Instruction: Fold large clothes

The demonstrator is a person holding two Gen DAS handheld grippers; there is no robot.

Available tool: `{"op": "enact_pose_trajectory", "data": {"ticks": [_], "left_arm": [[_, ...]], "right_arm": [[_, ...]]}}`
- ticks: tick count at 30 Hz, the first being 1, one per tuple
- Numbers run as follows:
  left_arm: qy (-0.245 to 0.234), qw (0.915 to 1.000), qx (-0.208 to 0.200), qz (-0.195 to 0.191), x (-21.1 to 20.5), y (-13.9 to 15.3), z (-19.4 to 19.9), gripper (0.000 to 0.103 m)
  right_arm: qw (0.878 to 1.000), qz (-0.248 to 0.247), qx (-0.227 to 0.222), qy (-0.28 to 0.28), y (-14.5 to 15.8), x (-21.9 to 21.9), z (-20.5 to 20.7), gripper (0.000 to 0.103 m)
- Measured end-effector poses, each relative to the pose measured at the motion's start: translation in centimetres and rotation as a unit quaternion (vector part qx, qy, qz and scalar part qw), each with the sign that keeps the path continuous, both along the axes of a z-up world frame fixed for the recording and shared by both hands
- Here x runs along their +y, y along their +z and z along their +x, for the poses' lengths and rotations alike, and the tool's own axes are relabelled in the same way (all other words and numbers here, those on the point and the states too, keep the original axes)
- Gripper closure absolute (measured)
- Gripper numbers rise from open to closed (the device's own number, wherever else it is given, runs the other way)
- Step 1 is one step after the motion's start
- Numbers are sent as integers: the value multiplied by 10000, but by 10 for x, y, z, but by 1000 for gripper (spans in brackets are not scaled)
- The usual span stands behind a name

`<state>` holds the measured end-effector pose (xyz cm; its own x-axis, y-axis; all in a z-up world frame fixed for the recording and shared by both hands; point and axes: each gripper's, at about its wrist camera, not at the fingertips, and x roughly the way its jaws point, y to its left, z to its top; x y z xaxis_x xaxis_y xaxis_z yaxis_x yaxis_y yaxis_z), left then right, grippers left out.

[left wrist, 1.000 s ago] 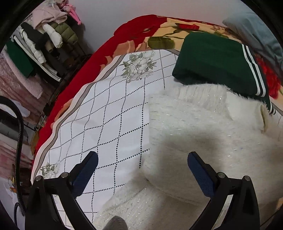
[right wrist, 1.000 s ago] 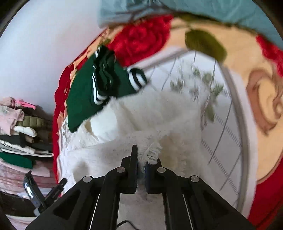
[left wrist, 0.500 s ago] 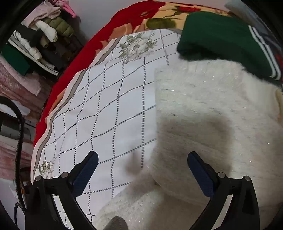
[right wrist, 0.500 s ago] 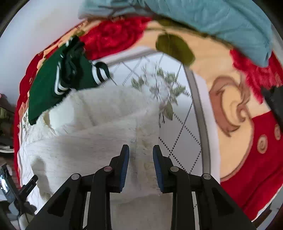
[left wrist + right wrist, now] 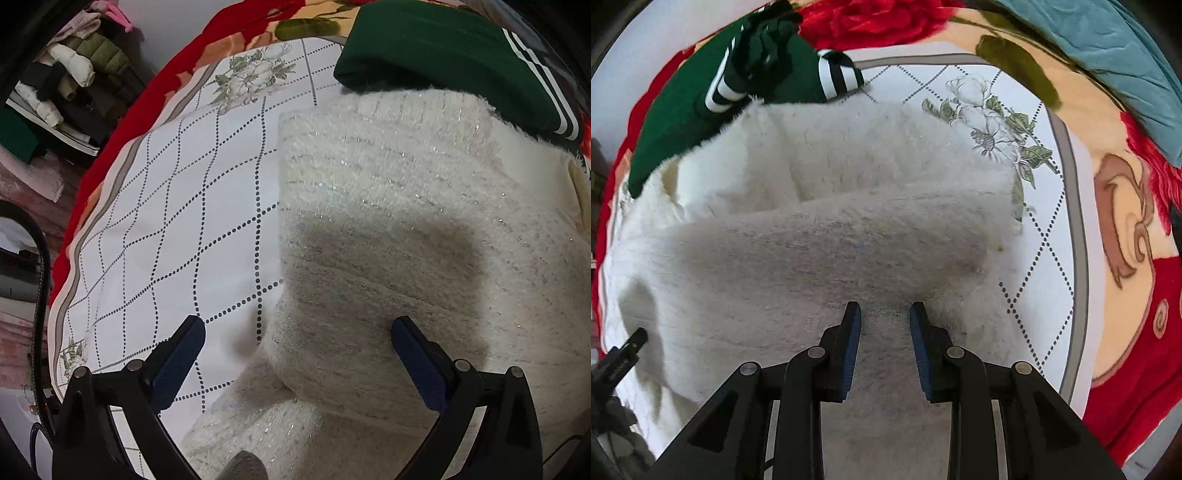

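A fluffy white sweater lies partly folded on the bed's white diamond-patterned sheet. It fills the middle of the right wrist view too. My left gripper is wide open and empty, just above the sweater's left edge, one finger over the sheet, one over the knit. My right gripper is open and empty, low over the sweater's near edge.
A folded dark green garment with white stripes lies just beyond the sweater, also in the right wrist view. A teal pillow sits far right. A red floral blanket borders the sheet. A rack of clothes stands left of the bed.
My right gripper was shut on the sweater's edge a second ago; it has let go and opened wider. The sweater now lies flatter. My left gripper stayed open and shifted slightly.
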<state>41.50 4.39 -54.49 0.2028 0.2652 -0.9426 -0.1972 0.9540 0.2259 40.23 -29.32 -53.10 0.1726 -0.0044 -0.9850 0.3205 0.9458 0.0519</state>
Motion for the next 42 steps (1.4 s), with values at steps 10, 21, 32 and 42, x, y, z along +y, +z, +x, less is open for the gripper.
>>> {"op": "enact_pose_trajectory", "data": {"ticks": [10,21,32,42], "left_arm": [[-81,9999,61,-140,5,-7,5,0],[-242,9987,-394,217,-10,46,-26,0],[21,9938,-355,1053,-107,108,-141,0],[-651,9682,623,2333,-290,66,-231,0]], "right_arm": [[9994,-248,221,41,-21,7,18,74],[9979,474,-435,69,37,-15,-12,73],[9869,1345,-649,612,118,-119,-108,43],[9884,1119,122,1019,98,-228,-189,43]]}}
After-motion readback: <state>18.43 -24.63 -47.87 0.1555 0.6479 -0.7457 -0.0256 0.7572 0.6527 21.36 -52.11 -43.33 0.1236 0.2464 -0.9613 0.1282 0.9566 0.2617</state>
